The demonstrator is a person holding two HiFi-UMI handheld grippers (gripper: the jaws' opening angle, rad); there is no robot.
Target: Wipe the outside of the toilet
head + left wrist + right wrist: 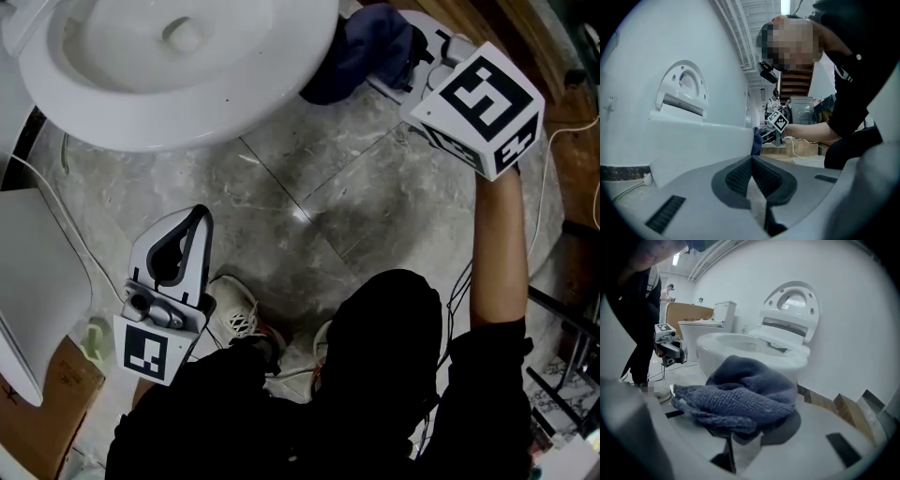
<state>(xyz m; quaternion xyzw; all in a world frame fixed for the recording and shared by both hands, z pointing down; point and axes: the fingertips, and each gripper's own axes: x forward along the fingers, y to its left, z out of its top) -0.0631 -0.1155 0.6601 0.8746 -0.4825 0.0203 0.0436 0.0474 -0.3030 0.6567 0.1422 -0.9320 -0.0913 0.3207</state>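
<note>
The person's right claw [420,58] is pinching a bunched dark blue knitted cloth [370,52], its two fingers closing on the fabric so that the folds are spilling over and covering the tips. In the right gripper view the cloth [740,394] is lying heaped across the claw, directly in front of the white ceramic toilet bowl [740,345]. Behind the bowl, the white seat and lid [792,305] are standing raised against the pale wall.

From the head view, the cloth is sitting at the right side of the toilet bowl [112,103], tucked just under the overhanging rim and low against the outer wall. The left gripper view is showing the same thing from the side: the blue cloth [756,140] is touching the outside of the bowl [693,140].

The left claw [199,217] is hanging well apart from the cloth, near the person's white laced sneaker [234,314], above the grey marbled tile floor [309,206]. Its fingers are pressing together with nothing between them, the ridged dark pads [736,176] meeting along one line, and it is pointing toward the bowl without touching it.
</note>
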